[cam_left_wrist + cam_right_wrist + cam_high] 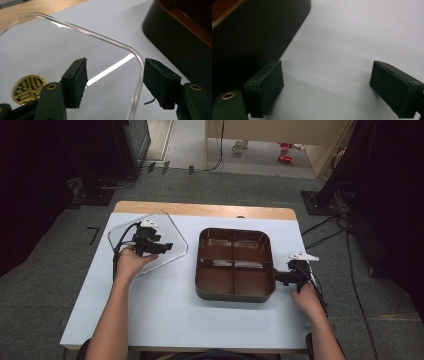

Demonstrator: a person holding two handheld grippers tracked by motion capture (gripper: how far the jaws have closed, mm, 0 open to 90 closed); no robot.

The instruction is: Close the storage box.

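High view shows the clear lid (150,240) lying flat on the left part of the white worktop (165,320), well apart from the brown tray (235,265) with four compartments, which stands to the right of the middle. In the left gripper view the rounded edge of the lid passes between the two pads of the left tongs (115,83); the pads stand on both sides of the edge but do not press it, so the tongs are released. The right tongs (327,87) rest just beside the near right corner of the tray, jaws wide apart, grasping nothing. I judge one risk: the lid is thin and smooth, so if the pads close only on the very edge, it can slip out or tilt when lifted.
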